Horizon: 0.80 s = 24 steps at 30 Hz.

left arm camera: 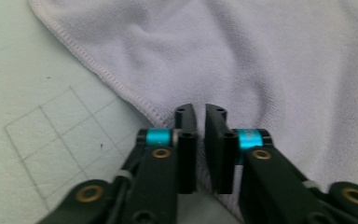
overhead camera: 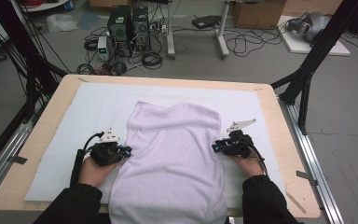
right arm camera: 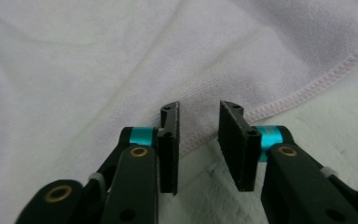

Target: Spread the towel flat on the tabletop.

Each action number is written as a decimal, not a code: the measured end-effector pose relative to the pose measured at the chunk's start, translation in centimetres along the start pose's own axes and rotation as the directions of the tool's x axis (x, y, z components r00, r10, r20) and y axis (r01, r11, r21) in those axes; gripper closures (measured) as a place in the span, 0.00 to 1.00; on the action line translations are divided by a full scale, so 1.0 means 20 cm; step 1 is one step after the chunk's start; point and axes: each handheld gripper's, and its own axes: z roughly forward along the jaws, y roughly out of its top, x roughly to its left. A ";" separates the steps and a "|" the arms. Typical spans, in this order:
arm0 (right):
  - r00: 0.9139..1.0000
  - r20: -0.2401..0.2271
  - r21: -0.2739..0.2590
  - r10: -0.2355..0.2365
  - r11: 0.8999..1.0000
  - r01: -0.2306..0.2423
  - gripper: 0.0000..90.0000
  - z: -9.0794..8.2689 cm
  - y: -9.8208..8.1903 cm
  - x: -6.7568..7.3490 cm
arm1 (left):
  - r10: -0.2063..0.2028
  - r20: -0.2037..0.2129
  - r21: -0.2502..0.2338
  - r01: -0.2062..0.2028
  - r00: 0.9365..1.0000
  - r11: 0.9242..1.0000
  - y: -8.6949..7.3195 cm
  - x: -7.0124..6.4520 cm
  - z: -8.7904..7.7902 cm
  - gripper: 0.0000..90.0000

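A pale lilac towel (overhead camera: 172, 154) lies spread on the white mat (overhead camera: 74, 135), its near end hanging over the table's front edge. My left gripper (overhead camera: 128, 151) rests at the towel's left edge. In the left gripper view its jaws (left arm camera: 200, 114) stand almost together over the stitched hem (left arm camera: 121, 91), and I cannot tell whether any cloth is pinched. My right gripper (overhead camera: 214, 148) sits at the towel's right edge. In the right gripper view it (right arm camera: 199, 112) is open, with a clear gap between the pads, and the hem (right arm camera: 279, 105) runs just beyond the tips without being pressed.
The mat covers most of a wooden table (overhead camera: 284, 140). Black frame posts (overhead camera: 307, 74) stand at both far corners. Computer towers (overhead camera: 128, 25) and loose cables lie on the floor behind. Bare mat stretches left of the towel, faintly gridded (left arm camera: 51, 135).
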 end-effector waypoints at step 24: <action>0.964 -0.207 -0.038 -0.167 0.986 0.162 0.66 -0.16 -0.17 0.41 | 0.164 0.200 -0.098 -0.147 0.966 0.984 -0.16 -0.22 -0.24 0.69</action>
